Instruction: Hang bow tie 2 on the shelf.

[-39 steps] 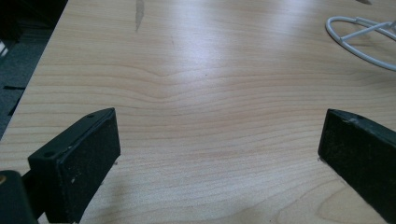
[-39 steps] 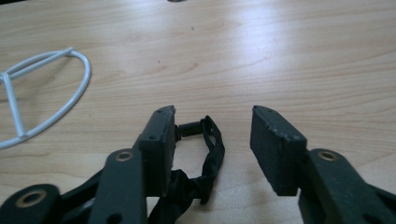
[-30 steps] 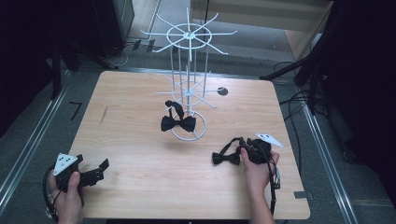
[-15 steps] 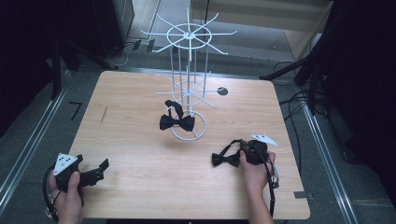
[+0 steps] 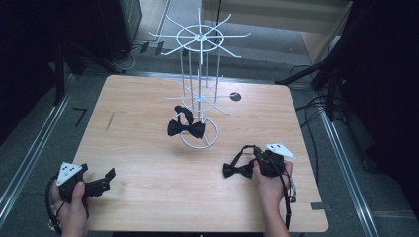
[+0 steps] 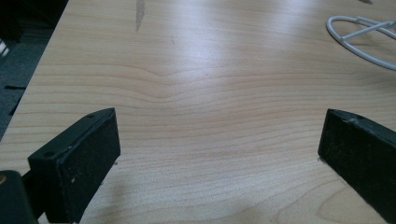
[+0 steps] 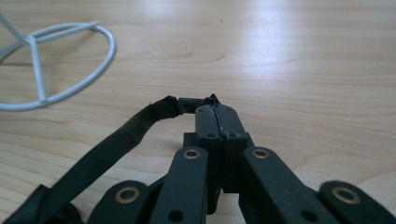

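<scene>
Bow tie (image 5: 238, 170) lies on the table's (image 5: 148, 163) near right part, and the right gripper (image 7: 215, 110) is clamped on the clasp end of its strap (image 7: 119, 140), jaws fully together with the small clip poking out at the tips. Grip looks thin: only the strap's end is pinched, so I'd lift slowly and keep the loop hanging free so it can be hooked over a rack arm. Left gripper (image 5: 101, 180) sits at the near left corner, jaws wide apart over bare wood, nothing between them; it could spread the loop if it collapses. White wire rack (image 5: 200, 94) stands mid-table with a second bow tie (image 5: 185, 128) already hanging on a low arm; pick a free arm clear of it. Hard to read: the person's right hand (image 5: 269, 180) covers much of the gripper from above, the bow itself is cut off at the bottom-left of the right gripper view, and I can't tell how much of the clip the pads actually hold.
</scene>
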Demonstrator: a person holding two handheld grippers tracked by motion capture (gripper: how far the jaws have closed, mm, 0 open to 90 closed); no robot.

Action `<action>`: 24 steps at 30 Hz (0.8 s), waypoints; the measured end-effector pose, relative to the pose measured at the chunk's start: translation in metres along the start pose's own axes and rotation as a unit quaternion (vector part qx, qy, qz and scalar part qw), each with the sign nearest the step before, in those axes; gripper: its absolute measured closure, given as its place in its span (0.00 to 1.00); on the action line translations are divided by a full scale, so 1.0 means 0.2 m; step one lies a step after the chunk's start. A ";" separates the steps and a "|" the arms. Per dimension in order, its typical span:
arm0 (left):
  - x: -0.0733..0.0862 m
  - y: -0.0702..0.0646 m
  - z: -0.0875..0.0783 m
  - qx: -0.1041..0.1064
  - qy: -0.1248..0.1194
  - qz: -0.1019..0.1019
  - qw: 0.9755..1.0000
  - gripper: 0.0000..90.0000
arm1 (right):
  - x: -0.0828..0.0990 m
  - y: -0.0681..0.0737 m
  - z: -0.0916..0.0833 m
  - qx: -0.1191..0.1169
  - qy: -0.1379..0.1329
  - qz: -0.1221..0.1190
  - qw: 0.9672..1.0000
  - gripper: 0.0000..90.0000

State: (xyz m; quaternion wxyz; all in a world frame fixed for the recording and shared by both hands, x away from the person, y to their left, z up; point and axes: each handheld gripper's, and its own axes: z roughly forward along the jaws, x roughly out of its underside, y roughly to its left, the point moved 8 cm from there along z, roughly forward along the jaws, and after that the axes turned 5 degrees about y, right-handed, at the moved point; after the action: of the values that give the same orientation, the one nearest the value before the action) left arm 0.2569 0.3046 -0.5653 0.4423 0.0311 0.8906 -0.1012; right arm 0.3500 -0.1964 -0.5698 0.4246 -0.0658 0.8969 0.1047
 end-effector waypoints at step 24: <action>0.00 0.00 0.00 0.000 0.001 0.001 1.000 0.00 | -0.21 0.31 -0.24 -0.055 -0.095 -0.060 0.992 1.00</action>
State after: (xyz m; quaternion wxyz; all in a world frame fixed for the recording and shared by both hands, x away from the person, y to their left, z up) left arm 0.2569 0.3047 -0.5653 0.4418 0.0320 0.8909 -0.1008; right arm 0.3280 -0.1469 -0.4995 0.5091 -0.1328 0.8398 0.1340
